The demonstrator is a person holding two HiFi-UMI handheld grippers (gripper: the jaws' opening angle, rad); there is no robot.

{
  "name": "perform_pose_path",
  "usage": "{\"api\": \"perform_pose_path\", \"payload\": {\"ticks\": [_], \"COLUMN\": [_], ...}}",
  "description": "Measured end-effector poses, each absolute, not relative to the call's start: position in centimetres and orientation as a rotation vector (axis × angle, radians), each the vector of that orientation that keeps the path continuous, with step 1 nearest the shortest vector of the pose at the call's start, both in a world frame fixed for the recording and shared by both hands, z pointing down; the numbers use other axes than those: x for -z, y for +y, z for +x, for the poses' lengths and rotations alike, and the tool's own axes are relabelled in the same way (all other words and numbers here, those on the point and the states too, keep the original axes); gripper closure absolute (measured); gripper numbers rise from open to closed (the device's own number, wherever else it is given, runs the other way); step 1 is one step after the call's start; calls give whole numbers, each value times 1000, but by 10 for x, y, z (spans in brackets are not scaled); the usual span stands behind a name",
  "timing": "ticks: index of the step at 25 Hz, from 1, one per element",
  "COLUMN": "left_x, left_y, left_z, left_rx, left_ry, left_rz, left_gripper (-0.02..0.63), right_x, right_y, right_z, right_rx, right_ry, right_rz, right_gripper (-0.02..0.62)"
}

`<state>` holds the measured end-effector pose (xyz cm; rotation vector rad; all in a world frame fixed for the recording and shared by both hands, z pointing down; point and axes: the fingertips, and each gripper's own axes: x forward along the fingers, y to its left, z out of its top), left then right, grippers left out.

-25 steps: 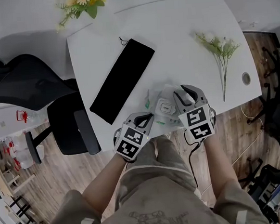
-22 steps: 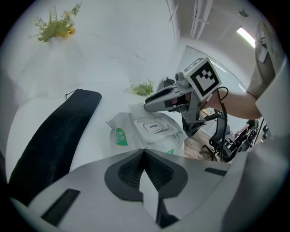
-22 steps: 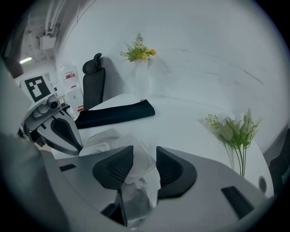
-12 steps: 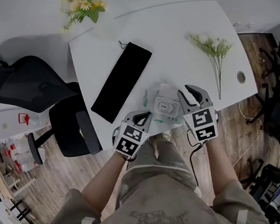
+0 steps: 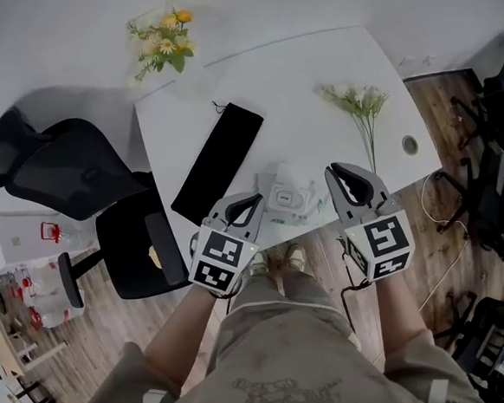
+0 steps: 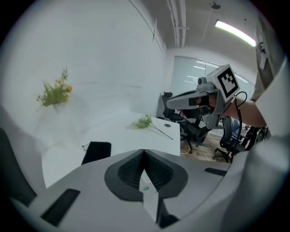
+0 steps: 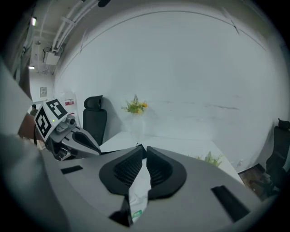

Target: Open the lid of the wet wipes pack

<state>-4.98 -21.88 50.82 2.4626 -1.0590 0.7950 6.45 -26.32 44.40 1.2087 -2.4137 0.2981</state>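
The wet wipes pack (image 5: 286, 198) hangs over the near edge of the white table (image 5: 311, 70), with the left gripper (image 5: 250, 203) pinched tight on one end and the right gripper (image 5: 337, 174) closing its jaws on the other.

Counted: 1 table (image 5: 311, 70), 1 pouch (image 5: 218, 162), 1 bouquet (image 5: 163, 40), 1 sprig (image 5: 359, 109), 1 round hole (image 5: 410, 145) in the tabletop, 1 pack (image 5: 288, 198), 1 person (image 5: 273, 360). 2 grippers: left gripper (image 5: 253, 198) & right gripper (image 5: 335, 174), the right's jaws closing w/ pack film between them. Chairs: 1 black chair (image 5: 68, 176) at left, more at the right edge, no. unclear.
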Motion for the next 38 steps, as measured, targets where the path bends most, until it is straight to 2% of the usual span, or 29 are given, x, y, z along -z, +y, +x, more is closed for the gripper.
{"api": "perform_pose_path", "payload": {"ticks": [8,15,38], "left_x": [-405,-359,-350], "left_y": [-209,-186,-175], "left_z": [-41,-39,-44], "left_rx": [-672,-608,-613], "left_ry": [-1134,-1137,-1158], "left_rz": [2636,2738,2762], "left_gripper": [589,589,589], "right_x": [-366,-327,-339], "right_y": [-224,-189,-159], "right_z": [72,72,70], "right_rx": [-161,-120,-183], "right_ry": [-2513,-2585,-2557], "right_rz": [1248,1252,1204], "right_gripper": [551,555,554]}}
